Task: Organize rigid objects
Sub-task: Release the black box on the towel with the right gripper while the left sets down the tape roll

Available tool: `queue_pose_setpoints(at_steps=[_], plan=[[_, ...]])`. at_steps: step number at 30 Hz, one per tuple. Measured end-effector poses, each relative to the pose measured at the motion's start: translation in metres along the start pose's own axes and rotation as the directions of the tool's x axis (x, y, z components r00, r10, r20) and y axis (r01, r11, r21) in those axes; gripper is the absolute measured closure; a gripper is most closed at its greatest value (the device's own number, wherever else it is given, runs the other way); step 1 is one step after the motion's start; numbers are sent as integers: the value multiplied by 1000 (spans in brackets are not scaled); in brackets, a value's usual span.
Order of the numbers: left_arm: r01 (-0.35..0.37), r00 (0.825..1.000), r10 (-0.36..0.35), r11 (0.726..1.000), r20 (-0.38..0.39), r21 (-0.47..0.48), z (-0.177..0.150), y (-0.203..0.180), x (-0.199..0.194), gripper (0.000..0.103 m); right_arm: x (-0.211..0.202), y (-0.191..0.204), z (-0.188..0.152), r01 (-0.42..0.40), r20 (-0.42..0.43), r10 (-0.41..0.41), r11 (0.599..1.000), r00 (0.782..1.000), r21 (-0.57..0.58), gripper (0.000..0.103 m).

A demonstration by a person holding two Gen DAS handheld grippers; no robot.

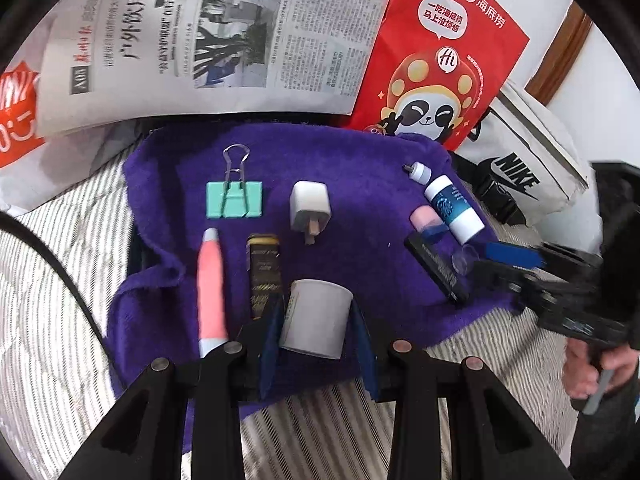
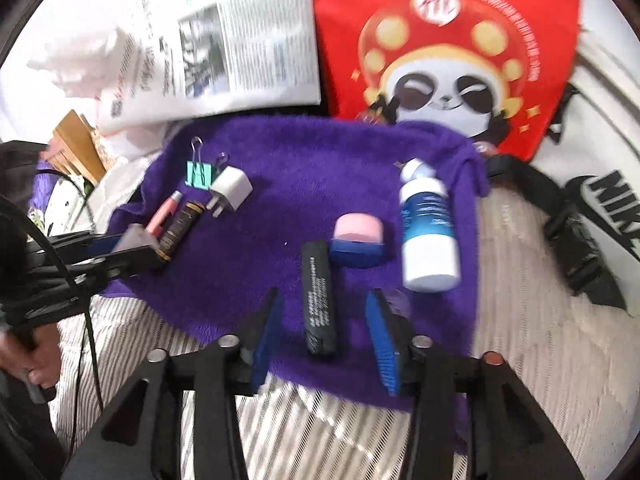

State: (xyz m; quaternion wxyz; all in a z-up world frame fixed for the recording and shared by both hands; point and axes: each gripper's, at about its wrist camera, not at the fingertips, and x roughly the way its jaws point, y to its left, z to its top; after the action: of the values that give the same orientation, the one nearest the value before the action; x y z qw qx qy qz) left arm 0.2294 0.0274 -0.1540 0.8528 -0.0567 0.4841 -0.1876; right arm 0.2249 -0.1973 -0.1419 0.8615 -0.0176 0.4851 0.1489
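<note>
A purple towel (image 1: 360, 184) carries the objects. My left gripper (image 1: 316, 306) is shut on a white cylinder (image 1: 314, 324) just above the towel's near edge; the right wrist view shows that gripper (image 2: 134, 250) at far left. Beside it lie a pink pen (image 1: 210, 292) and a black-gold tube (image 1: 264, 272). My right gripper (image 2: 324, 298) is open, and a black stick (image 2: 316, 268) lies on the towel between its blue pads, clear of both. Further back sit a mint binder clip (image 1: 234, 200), a white charger plug (image 1: 310, 206), a white-blue bottle (image 2: 428, 236) and a pink-blue piece (image 2: 358, 242).
A newspaper (image 1: 224, 32) and a red paper bag (image 1: 440, 60) stand behind the towel. A white Nike bag (image 1: 528, 168) with a black strap (image 2: 568, 224) lies to the right. Striped bedding (image 1: 52, 280) surrounds the towel. A small clear piece (image 1: 464, 258) rests near the right gripper.
</note>
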Motion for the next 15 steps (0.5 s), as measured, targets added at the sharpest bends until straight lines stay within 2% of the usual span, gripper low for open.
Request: queue_pose_setpoints(at_steps=[6,15], plan=[[-25,1000,25,1000,-14,16,7,-13,22,70,-24,-23,-14,19,12,-19,999,1000,41,56],[-89,995,90,995,-39,33,13,-23,46,70,-32,-28,-33,87,13,-87,996,996,-3,56]])
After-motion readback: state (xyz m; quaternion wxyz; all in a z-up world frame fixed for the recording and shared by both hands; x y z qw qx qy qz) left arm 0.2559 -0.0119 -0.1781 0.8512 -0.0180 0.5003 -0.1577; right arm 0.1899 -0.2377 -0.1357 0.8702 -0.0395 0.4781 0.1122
